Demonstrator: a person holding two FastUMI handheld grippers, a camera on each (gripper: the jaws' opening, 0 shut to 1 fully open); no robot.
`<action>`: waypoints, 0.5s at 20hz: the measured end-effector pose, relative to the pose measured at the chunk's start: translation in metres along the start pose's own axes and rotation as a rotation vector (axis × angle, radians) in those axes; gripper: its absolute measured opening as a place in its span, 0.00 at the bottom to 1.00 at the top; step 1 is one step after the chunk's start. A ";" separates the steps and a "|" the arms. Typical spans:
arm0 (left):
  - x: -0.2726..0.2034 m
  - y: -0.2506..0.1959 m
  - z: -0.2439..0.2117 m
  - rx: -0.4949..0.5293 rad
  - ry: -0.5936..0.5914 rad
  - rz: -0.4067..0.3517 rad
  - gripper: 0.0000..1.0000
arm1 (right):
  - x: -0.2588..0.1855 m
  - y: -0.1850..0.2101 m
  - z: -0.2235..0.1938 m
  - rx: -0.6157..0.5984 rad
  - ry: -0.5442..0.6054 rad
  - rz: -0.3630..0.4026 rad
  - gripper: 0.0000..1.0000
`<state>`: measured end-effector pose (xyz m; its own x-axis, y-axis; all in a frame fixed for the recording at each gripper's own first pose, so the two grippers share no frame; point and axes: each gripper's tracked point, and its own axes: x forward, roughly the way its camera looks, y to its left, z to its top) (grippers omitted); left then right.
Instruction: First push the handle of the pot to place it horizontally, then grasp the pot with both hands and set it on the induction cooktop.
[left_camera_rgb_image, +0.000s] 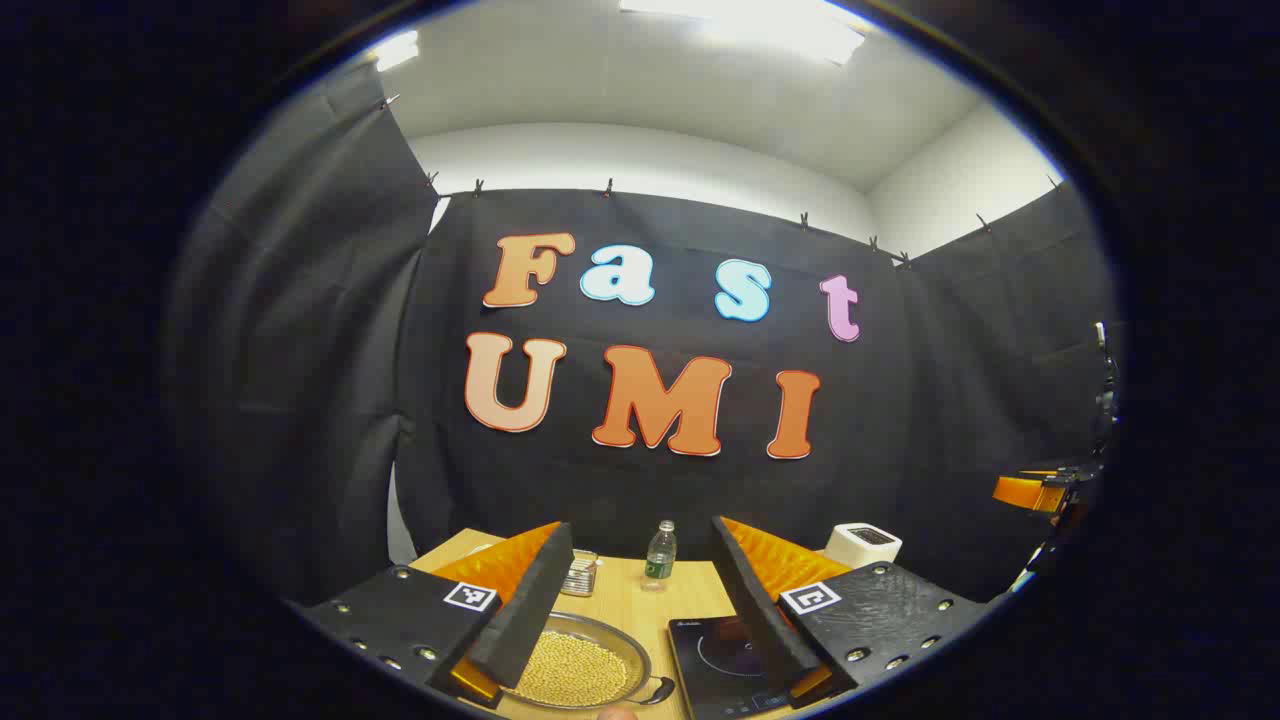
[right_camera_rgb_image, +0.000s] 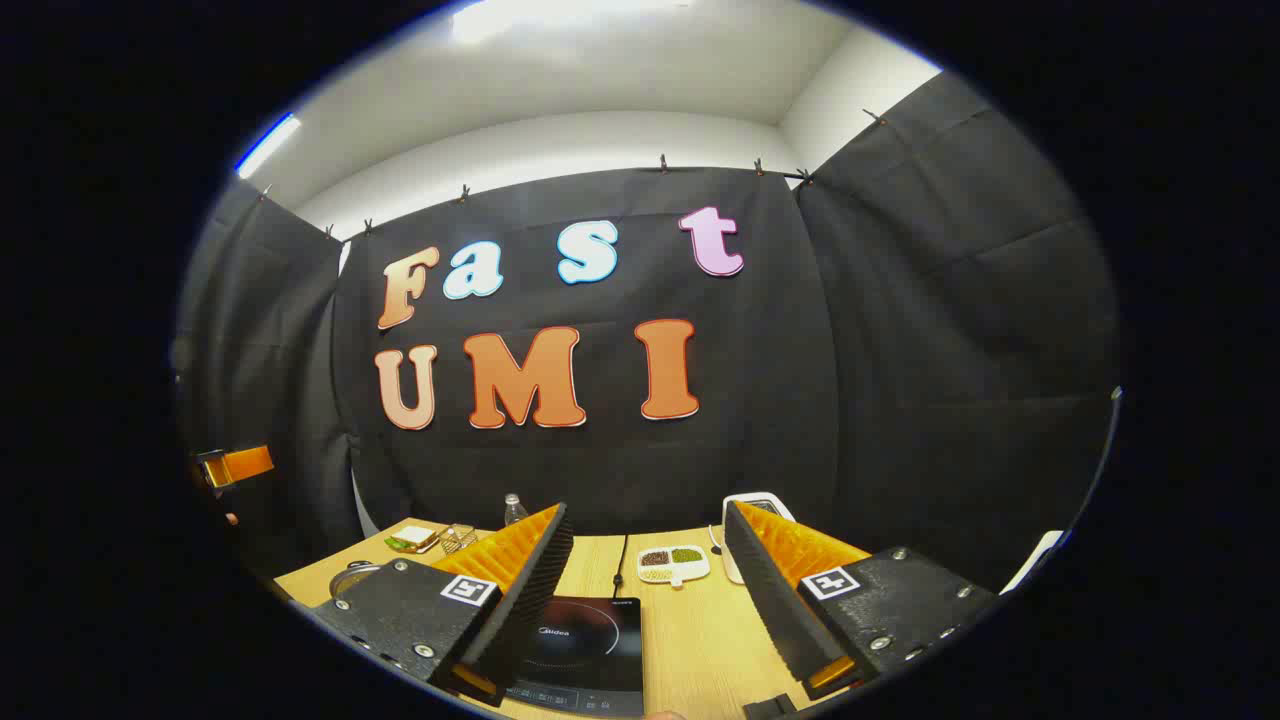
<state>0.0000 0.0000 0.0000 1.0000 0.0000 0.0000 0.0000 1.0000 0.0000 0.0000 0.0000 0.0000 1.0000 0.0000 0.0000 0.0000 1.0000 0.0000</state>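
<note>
Pot (left_camera_rgb_image: 585, 668), full of yellowish beans, sat on the desk (left_camera_rgb_image: 620, 600) just left of the induction cooktop (left_camera_rgb_image: 720, 665), its handle (left_camera_rgb_image: 662, 690) pointing toward the cooktop. Left gripper (left_camera_rgb_image: 640, 620) and right gripper (right_camera_rgb_image: 650, 610) hovered above, fingers wide, holding nothing. Risks: a hard handle push could slide the pot or spill beans; an uneven two-handed lift could tip it.
</note>
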 end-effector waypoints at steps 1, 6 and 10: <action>0.001 -0.002 0.000 0.003 -0.002 -0.004 0.87 | 0.001 0.001 0.000 0.001 0.001 0.004 0.95; 0.003 -0.005 0.000 0.014 -0.018 -0.012 0.87 | 0.003 0.000 0.003 -0.012 -0.008 -0.002 0.95; 0.005 -0.001 -0.005 0.027 -0.006 -0.010 0.87 | 0.009 0.005 0.000 -0.004 0.006 0.009 0.95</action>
<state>0.0050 -0.0013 -0.0052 0.9999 -0.0099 0.0057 0.0098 0.9996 0.0273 0.0089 0.0050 -0.0001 0.9999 0.0085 -0.0056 -0.0086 1.0000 -0.0041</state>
